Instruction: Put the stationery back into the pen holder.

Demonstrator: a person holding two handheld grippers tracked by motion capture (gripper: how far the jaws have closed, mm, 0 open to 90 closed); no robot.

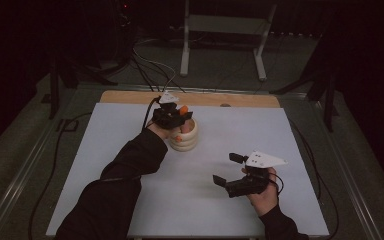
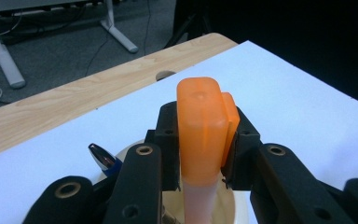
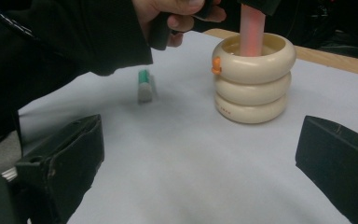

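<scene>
The orange-capped marker stands upright in my left tongs, at the middle of the left gripper view, clamped at the cap, with its pale barrel already down inside the cream holder, which sits at upper right of the right gripper view. I judge the insertion nearly done, and the risk lies in the release. If I let go while the barrel leans on the rim, it could tip the stacked-ring holder or drop crooked against the blue pen already inside, at lower left of that view. Gripping only the cap, I could also pull it loose if I lift. My right tongs hang apart and empty at lower right of the high view, too far off to steady the holder. A green-capped marker lies on the counter near my left sleeve, which could knock it rolling.
</scene>
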